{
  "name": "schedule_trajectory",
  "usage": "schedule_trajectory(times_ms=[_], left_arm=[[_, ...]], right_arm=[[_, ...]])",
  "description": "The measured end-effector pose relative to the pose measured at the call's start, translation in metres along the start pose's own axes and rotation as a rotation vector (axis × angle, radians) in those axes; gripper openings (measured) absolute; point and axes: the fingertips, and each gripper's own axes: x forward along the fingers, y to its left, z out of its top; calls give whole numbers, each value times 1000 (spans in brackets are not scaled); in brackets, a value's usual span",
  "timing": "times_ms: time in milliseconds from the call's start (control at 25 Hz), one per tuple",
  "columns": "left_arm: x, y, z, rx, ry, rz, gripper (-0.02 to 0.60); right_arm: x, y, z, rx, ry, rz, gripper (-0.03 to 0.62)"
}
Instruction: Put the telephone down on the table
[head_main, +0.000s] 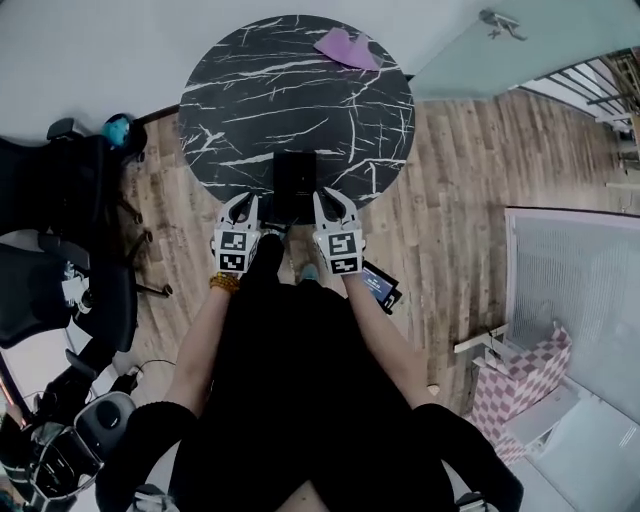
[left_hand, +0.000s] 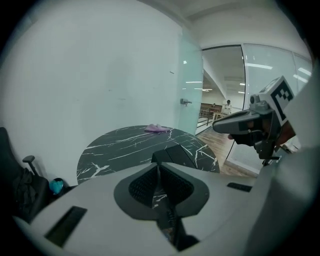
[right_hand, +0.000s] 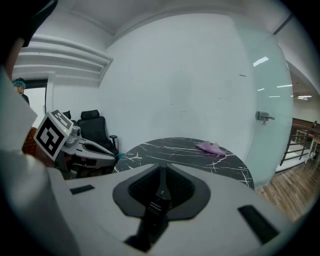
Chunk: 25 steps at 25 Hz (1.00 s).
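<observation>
The telephone (head_main: 295, 180) is a black box that rests on the near edge of the round black marble table (head_main: 250, 100). My left gripper (head_main: 240, 203) is just left of its near end and my right gripper (head_main: 334, 200) is just right of it. Both are shut and neither grips the box. In the left gripper view the telephone (left_hand: 175, 152) lies just beyond my shut left gripper (left_hand: 158, 167), and the right gripper (left_hand: 245, 125) hangs to the right. In the right gripper view my own body hides the telephone behind the shut right gripper (right_hand: 162, 170).
A purple cloth (head_main: 345, 48) lies at the table's far edge. Black office chairs (head_main: 60, 230) stand at the left. A glass door (head_main: 520, 40) is at the back right. A pink checked object (head_main: 520, 385) sits on the wooden floor at the right.
</observation>
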Motion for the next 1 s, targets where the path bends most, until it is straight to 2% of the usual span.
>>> schedule_trajectory(times_ms=[200, 400, 640, 1000], left_arm=[[24, 15, 20, 42, -5, -67, 15], [45, 9, 34, 68, -16, -125, 15], [52, 10, 49, 105, -59, -114, 15], [46, 2, 79, 164, -170, -81, 15]], right_arm=[[29, 7, 14, -10, 9, -24, 38], [41, 8, 22, -22, 18, -32, 38], [54, 4, 22, -47, 51, -62, 35], [61, 3, 29, -55, 38, -80, 35]])
